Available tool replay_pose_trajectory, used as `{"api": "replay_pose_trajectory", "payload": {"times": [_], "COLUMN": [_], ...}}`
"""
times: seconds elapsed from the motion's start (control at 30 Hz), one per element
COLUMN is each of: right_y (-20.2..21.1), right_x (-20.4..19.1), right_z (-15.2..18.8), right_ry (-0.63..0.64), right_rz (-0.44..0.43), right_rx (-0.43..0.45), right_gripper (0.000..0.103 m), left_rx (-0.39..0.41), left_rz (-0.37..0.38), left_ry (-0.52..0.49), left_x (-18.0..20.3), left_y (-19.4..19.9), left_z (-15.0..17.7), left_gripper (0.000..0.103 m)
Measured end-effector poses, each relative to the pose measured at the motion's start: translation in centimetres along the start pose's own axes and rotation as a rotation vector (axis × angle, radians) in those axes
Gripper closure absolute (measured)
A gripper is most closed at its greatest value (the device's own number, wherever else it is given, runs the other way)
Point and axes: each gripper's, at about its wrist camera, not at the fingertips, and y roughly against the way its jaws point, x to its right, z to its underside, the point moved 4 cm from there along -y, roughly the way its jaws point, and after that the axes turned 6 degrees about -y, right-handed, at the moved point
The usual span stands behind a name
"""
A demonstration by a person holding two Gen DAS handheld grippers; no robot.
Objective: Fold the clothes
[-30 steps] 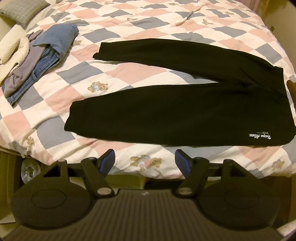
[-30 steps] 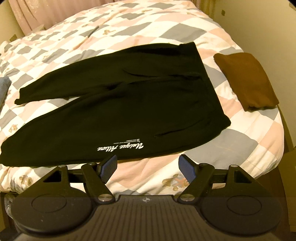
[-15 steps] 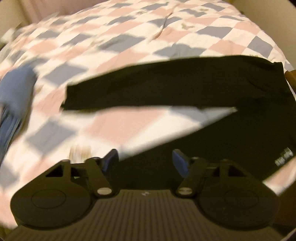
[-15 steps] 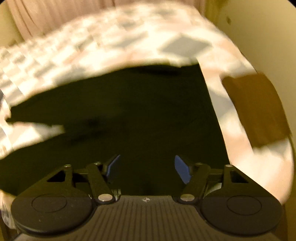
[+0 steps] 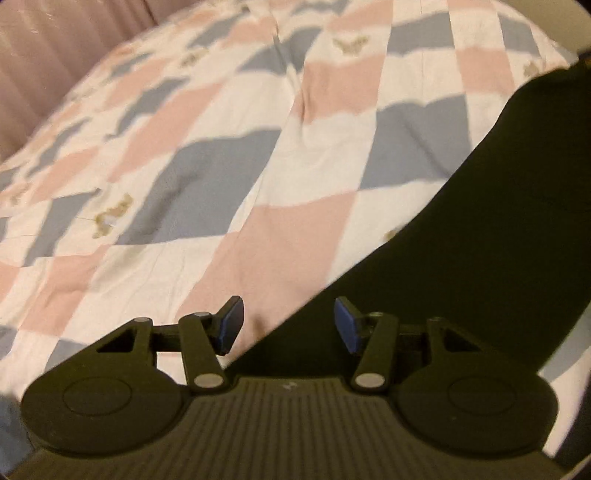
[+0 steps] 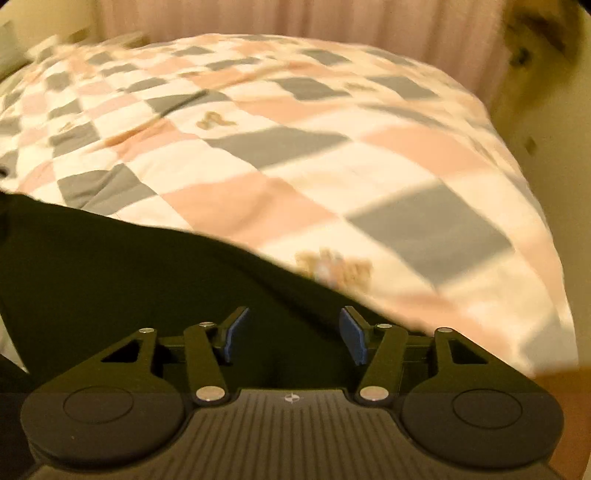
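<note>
Grippers [image 5: 288, 325] [image 6: 293, 334] nearer black trousers [image 5: 480, 258] | jaws closing, still apart, holding nothing

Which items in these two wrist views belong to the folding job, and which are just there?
Job:
- black fabric trousers
- left gripper, open
- right gripper, open

Just there:
- pink, grey and white checked quilt
- pink pleated curtain

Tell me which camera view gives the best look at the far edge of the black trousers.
The right wrist view. There the black trousers spread across the lower left, their far edge running against the checked quilt. The left wrist view shows the trousers as a dark diagonal band at the right, cropped by the frame.
</note>
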Motion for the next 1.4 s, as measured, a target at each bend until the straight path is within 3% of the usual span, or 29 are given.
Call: {"api": "replay_pose_trajectory", "payload": {"times": [0.1, 0.17, 0.23, 0.3, 0.33, 0.37, 0.47, 0.6, 0.63, 0.67, 0.73, 0.8, 0.83, 0.87, 0.97, 1.1, 1.2, 1.3, 1.4], "right_y": [-2.0, -3.0, -4.1, -5.3, -5.8, -6.1, -6.4, -7.3, -7.6, -7.9, -8.8, -9.6, -9.6, -9.3, -6.8, 0.3, 7.0, 12.6, 14.7], "right_x": [0.1, 0.3, 0.5, 0.9, 1.1, 1.2, 0.9, 0.3, 0.1, -0.1, -0.3, -0.6, -0.8, -1.0, -1.6, -2.3, -3.2, -4.3, -5.9], "right_z": [-1.8, -2.5, -2.8, -3.0, -2.9, -2.8, -2.3, -1.7, -1.5, -1.3, -0.6, 0.7, 1.3, 1.8, 2.8, 5.7, 9.9, 15.3, 21.5], "right_ry": [0.100, 0.162, 0.202, 0.227, 0.227, 0.233, 0.283, 0.346, 0.362, 0.373, 0.379, 0.397, 0.409, 0.418, 0.424, 0.425, 0.403, 0.367, 0.387], "right_rz": [-0.036, -0.056, -0.076, -0.100, -0.118, -0.133, -0.159, -0.148, -0.138, -0.128, -0.097, -0.055, -0.033, -0.010, 0.058, 0.106, 0.116, 0.100, 0.134], "right_rx": [0.006, 0.003, -0.010, -0.029, -0.044, -0.056, -0.072, -0.062, -0.054, -0.052, -0.080, -0.096, -0.081, -0.057, 0.066, 0.225, 0.323, 0.371, 0.329], "right_gripper": [0.039, 0.037, 0.031, 0.031, 0.031, 0.030, 0.029, 0.032, 0.039, 0.055, 0.075, 0.083, 0.099, 0.099, 0.100, 0.100, 0.100, 0.100, 0.096], "left_rx": [-0.055, -0.089, -0.103, -0.104, -0.100, -0.092, -0.069, -0.016, -0.004, 0.003, 0.017, 0.037, 0.049, 0.061, 0.130, 0.248, 0.332, 0.393, 0.365], "left_rz": [0.050, 0.083, 0.109, 0.129, 0.139, 0.138, 0.079, -0.064, -0.104, -0.143, -0.217, -0.269, -0.294, -0.318, -0.386, -0.446, -0.451, -0.430, -0.403], "left_ry": [-0.042, -0.067, -0.061, -0.073, -0.089, -0.113, -0.165, -0.239, -0.263, -0.290, -0.335, -0.345, -0.342, -0.340, -0.309, -0.236, -0.184, -0.130, -0.099], "left_x": [-0.7, -1.1, -1.3, -0.7, -0.2, 0.5, 1.8, 3.5, 4.1, 4.7, 5.9, 6.5, 6.7, 6.9, 7.4, 9.2, 12.6, 17.0, 22.0], "left_y": [-2.0, -3.3, -4.3, -4.9, -5.0, -4.9, -4.5, -3.8, -3.7, -3.7, -3.7, -3.2, -2.9, -2.6, 0.3, 7.8, 13.9, 19.2, 20.3], "left_z": [1.3, 2.2, 2.7, 2.8, 2.9, 2.9, 3.7, 4.8, 5.0, 5.2, 5.6, 5.8, 5.8, 5.8, 6.3, 8.7, 12.1, 16.2, 20.7], "left_gripper": [0.050, 0.035, 0.035, 0.047, 0.066, 0.077, 0.098, 0.099, 0.099, 0.099, 0.099, 0.100, 0.100, 0.100, 0.100, 0.100, 0.100, 0.100, 0.098]}}
